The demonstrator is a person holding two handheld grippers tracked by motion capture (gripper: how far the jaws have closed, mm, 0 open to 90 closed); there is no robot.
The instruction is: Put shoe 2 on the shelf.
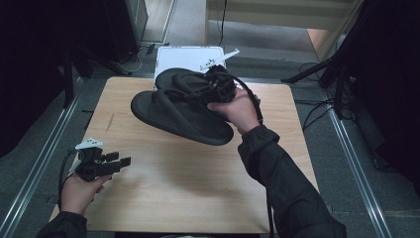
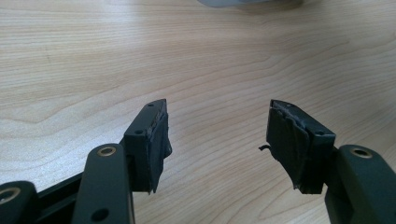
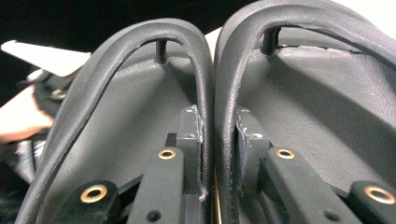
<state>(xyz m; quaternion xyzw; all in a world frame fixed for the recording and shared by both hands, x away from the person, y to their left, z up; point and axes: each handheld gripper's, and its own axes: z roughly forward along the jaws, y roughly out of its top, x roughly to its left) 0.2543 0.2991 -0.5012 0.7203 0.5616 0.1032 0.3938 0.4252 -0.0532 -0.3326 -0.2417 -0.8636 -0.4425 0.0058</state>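
At about eight o'clock on the wooden table, the left gripper rests low in the person's left hand, its jaws parted wide with nothing but bare wood grain between the worn pads; it looks parked there to leave room for the other hand's work. Toward twelve o'clock, a pair of black flip-flops hangs just above the tabletop, the two sandals side by side, toes pointing away to ten o'clock and casting a soft shadow on the wood below. The right gripper, held in the right hand at about one o'clock, has its jaws drawn nearly together on the two inner straps, one from each sandal, pinched against each other; gripping both straps at once appears to be what lets a single tool carry the pair as one. Beyond the table's far edge, at twelve o'clock, lies a white board on the grey floor.
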